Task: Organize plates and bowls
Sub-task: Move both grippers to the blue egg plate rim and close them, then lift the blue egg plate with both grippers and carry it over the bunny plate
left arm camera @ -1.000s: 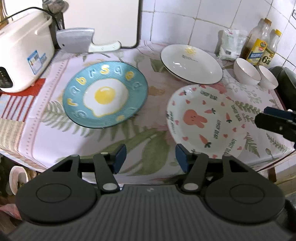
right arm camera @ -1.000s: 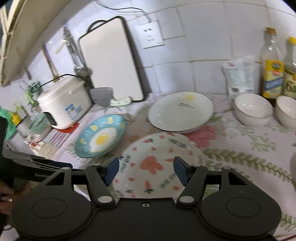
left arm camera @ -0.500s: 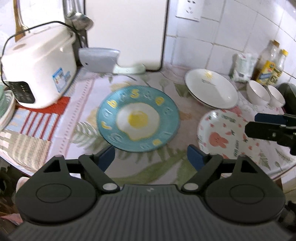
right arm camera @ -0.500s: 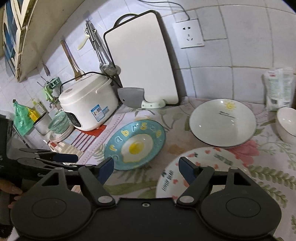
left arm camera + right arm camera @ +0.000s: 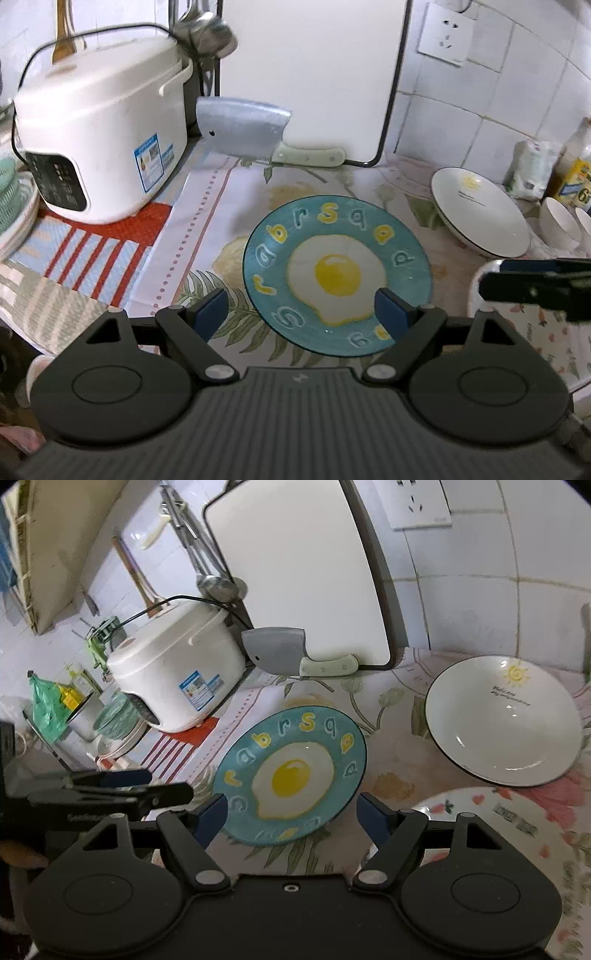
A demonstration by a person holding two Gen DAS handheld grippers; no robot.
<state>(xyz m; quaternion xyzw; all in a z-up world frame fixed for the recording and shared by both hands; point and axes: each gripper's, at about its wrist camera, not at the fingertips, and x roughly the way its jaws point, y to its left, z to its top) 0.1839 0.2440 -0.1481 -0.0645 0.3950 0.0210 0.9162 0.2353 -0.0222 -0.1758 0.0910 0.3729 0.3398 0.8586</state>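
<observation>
Both the left gripper [image 5: 301,308] and right gripper [image 5: 291,812] hang wide open, empty, over the blue egg plate [image 5: 336,275] lying flat mid-frame on the bench [image 5: 207,221]. Converging together, they could collide or skid the low rim.

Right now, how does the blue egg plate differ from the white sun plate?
The blue egg plate is teal with a fried egg and letters around it; the white sun plate is plain white with a dark rim and small sun. The first looks flat, the second deeper. Both lie on the tablecloth, apart.
</observation>
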